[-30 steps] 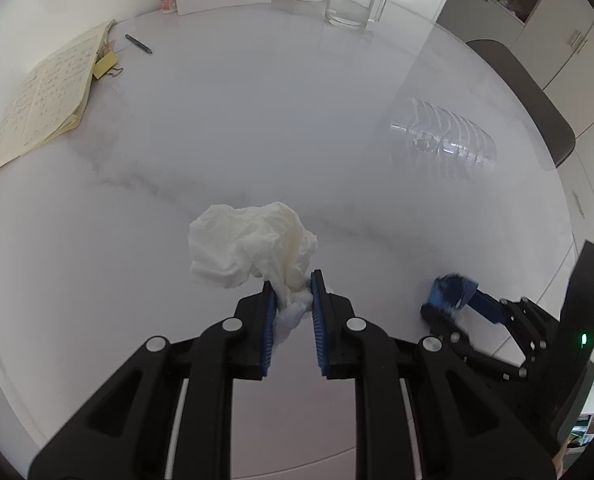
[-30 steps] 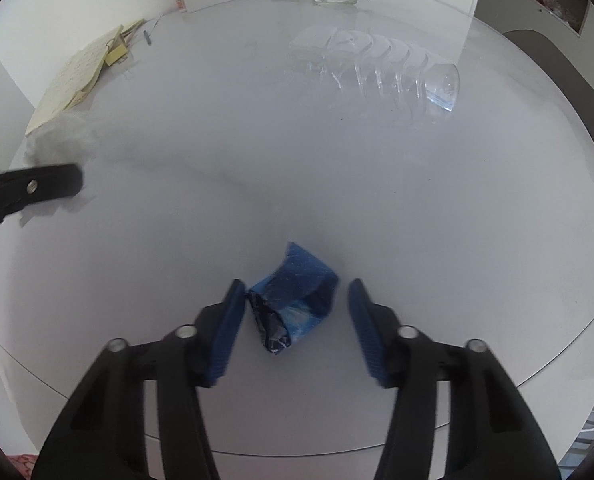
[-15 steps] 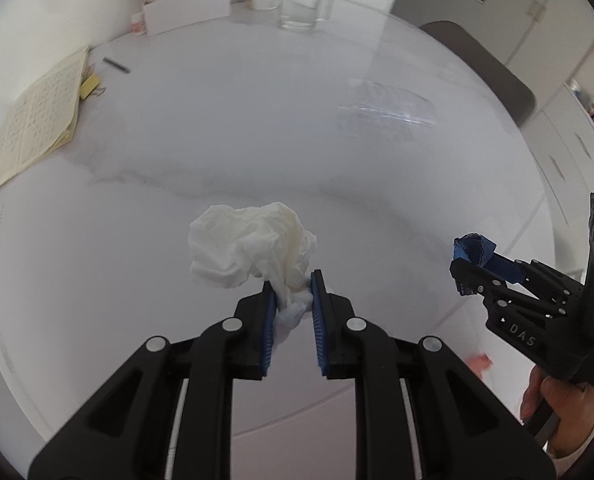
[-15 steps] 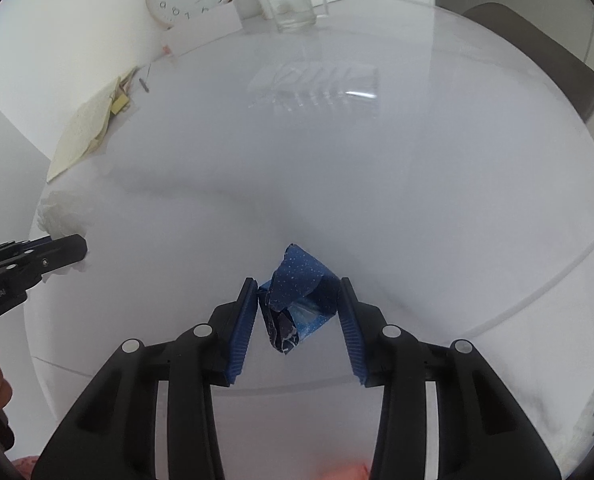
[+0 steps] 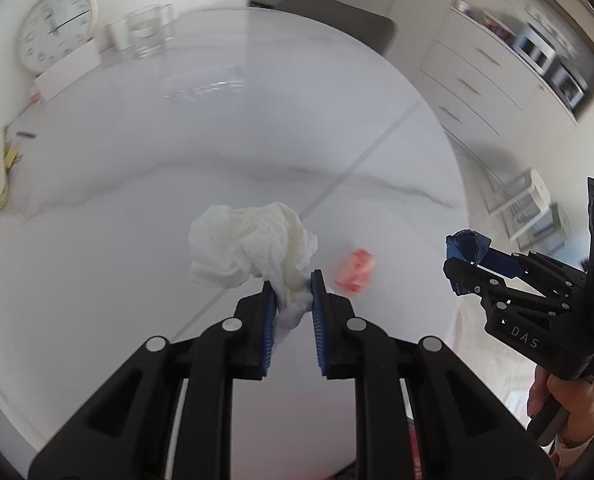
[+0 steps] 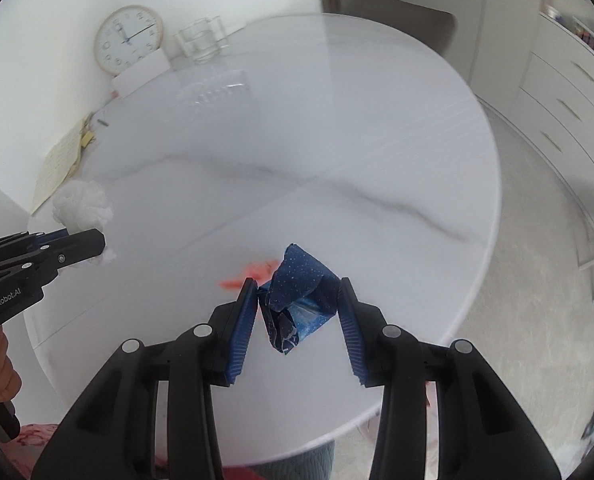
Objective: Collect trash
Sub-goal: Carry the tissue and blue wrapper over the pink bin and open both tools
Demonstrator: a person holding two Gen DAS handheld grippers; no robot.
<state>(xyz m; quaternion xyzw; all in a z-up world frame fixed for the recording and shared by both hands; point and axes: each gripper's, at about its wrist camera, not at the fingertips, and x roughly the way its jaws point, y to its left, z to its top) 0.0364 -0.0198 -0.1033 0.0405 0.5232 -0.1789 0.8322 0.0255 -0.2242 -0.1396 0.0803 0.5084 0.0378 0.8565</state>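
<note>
Above the round white table (image 5: pixel 145 184), the left gripper (image 5: pixel 293 286) pinches a crumpled white tissue (image 5: pixel 249 242) — the wad bulging toward 11 o'clock. Off at 3 o'clock, the right gripper (image 6: pixel 297 300) clamps a crumpled blue wrapper (image 6: pixel 297 300); a blurred red scrap (image 5: pixel 355 272) lies below.

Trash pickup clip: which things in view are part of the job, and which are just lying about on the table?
Part of the job:
- crumpled white tissue, held in the left gripper
- crumpled blue wrapper, held in the right gripper
- small red scrap on the table, blurred, probably trash

Just lying about:
- wall clock
- glass pitcher
- open notebook
- pen
</note>
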